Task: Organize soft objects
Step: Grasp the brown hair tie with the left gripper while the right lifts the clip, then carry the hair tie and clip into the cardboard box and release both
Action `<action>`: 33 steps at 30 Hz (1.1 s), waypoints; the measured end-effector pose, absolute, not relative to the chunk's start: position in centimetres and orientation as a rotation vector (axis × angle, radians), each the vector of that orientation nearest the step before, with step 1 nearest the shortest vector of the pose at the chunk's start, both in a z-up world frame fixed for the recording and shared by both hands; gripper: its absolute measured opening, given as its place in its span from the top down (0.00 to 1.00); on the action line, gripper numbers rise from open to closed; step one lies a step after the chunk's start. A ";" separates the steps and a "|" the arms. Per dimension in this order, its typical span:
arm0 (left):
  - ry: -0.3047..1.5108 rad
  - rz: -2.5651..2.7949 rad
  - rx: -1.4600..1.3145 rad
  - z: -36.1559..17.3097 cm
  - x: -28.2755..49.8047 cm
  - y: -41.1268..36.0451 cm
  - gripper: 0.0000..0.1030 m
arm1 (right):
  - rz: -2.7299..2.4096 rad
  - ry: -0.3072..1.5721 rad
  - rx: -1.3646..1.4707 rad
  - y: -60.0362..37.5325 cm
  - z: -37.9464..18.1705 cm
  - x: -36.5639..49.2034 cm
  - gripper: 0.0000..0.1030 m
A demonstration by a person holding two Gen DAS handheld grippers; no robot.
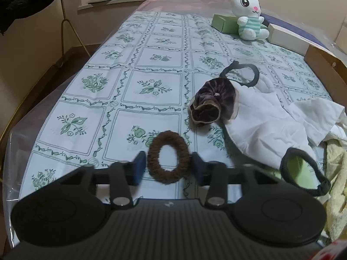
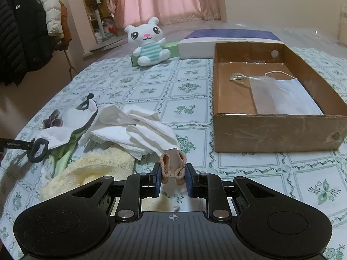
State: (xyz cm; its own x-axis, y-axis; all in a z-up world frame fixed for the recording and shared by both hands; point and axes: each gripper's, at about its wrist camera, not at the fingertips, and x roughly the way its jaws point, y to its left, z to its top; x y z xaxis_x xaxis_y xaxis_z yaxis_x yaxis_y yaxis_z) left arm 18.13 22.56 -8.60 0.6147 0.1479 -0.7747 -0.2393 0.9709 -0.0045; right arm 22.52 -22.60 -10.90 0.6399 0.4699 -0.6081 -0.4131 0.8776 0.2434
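In the left wrist view a brown fuzzy hair tie (image 1: 167, 157) lies on the flowered tablecloth. My left gripper (image 1: 168, 168) has its blue pads against both sides of it, and the ring is pressed into a tall oval. In the right wrist view my right gripper (image 2: 173, 178) is shut on a tan hair tie (image 2: 173, 168), pinched into a narrow loop just above the cloth. A dark velvet scrunchie (image 1: 206, 106) rests beside a white eye mask (image 1: 260, 125) with black straps. White cloths (image 2: 138, 130) and a pale yellow towel (image 2: 97, 169) are piled at the left.
An open cardboard box (image 2: 277, 132) stands at the right and holds a face mask (image 2: 286, 97) and a small metal piece. A white plush bunny (image 2: 149, 43), a green box (image 1: 225, 22) and a flat white-and-blue box (image 2: 216, 41) sit at the far end. A coat rack (image 2: 28, 30) stands past the table's left edge.
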 end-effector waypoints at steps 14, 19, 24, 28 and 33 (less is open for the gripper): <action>0.837 0.186 -0.044 -5.2 17.8 19.6 0.83 | 0.502 0.635 0.119 -27.0 -7.9 20.9 0.78; 0.785 0.109 0.009 -2.0 18.3 16.1 0.83 | 0.485 0.583 0.122 -29.4 -6.2 21.3 0.78; 0.744 0.010 0.049 0.5 20.4 11.2 0.83 | 0.454 0.537 0.120 -32.1 -4.8 22.5 0.78; 0.718 -0.088 0.068 1.8 22.8 6.1 0.83 | 0.433 0.521 0.118 -34.2 -4.0 24.4 0.78; 0.703 -0.220 0.080 2.5 26.2 -1.0 0.83 | 0.410 0.525 0.146 -36.2 -3.6 26.8 0.78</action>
